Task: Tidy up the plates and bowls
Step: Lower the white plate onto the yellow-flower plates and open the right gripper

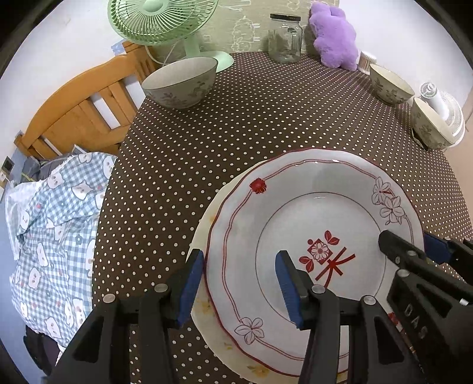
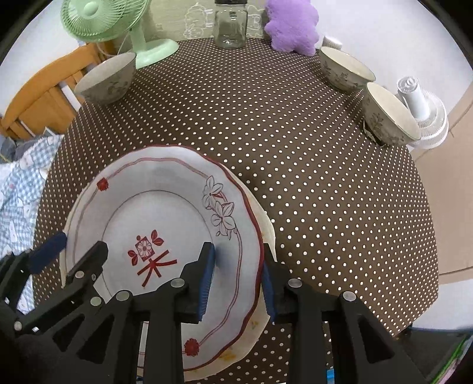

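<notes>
A white plate with red trim (image 1: 295, 189) (image 2: 165, 177) lies on a cream plate (image 1: 207, 313) (image 2: 263, 316) on the dotted table. My left gripper (image 1: 239, 283) is open and straddles the stack's left rim, one finger over the top plate, one outside. My right gripper (image 2: 238, 283) is open and straddles the right rim the same way. Each gripper shows in the other view: the right (image 1: 414, 248), the left (image 2: 74, 248). Three floral bowls stand apart: one at far left (image 1: 180, 81) (image 2: 106, 79), two at far right (image 1: 390, 84) (image 1: 431, 124) (image 2: 346, 69) (image 2: 390, 115).
A green fan (image 1: 165, 23) (image 2: 103, 20), a glass jar (image 1: 285, 38) (image 2: 230, 23) and a purple plush (image 1: 334, 35) (image 2: 292, 23) stand at the table's far edge. A white fan (image 2: 425, 118) sits beyond the right edge. A wooden chair (image 1: 79, 112) and checked cloth (image 1: 53, 230) are at left.
</notes>
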Demonstrator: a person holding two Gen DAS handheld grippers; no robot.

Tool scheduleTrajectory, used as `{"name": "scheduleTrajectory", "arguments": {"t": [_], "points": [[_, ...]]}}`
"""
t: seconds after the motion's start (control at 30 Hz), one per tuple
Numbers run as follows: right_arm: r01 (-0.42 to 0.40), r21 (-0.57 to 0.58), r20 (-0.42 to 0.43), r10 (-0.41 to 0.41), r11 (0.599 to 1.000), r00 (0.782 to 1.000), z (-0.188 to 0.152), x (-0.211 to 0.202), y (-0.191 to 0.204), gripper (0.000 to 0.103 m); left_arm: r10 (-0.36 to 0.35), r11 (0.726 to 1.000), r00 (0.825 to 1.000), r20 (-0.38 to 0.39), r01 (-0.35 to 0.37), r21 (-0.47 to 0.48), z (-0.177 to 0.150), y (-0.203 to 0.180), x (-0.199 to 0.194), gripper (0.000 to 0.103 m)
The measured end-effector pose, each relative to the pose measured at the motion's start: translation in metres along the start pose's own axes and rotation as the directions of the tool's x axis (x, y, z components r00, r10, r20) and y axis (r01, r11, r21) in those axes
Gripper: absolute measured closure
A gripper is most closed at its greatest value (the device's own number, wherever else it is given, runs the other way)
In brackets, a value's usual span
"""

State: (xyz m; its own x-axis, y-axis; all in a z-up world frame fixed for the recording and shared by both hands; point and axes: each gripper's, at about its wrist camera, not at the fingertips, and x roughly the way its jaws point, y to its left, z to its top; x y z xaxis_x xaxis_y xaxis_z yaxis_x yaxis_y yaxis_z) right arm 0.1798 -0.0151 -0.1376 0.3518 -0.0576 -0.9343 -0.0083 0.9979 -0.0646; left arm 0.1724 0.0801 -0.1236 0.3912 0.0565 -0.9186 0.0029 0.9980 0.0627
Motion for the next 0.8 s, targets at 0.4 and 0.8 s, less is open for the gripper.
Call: {"name": "scheduleTrajectory", "arguments": {"t": [0.4, 0.8], "points": [[-0.011, 0.009, 0.000, 0.011, 1.000, 1.000, -0.006, 0.000, -0.001, 0.051, -0.023, 0.999, 1.000, 0.003, 0.023, 0.024, -0.009, 0.004, -0.008, 0.045], [-0.070, 0.110, 0.051, 0.065, 0.991, 0.997, -0.011, -0.039, -0.028, 0.036, -0.098, 0.994, 0.994, 0.051, 0.096, 0.046, -0.006, 0.000, -0.044, 0.022]]}}
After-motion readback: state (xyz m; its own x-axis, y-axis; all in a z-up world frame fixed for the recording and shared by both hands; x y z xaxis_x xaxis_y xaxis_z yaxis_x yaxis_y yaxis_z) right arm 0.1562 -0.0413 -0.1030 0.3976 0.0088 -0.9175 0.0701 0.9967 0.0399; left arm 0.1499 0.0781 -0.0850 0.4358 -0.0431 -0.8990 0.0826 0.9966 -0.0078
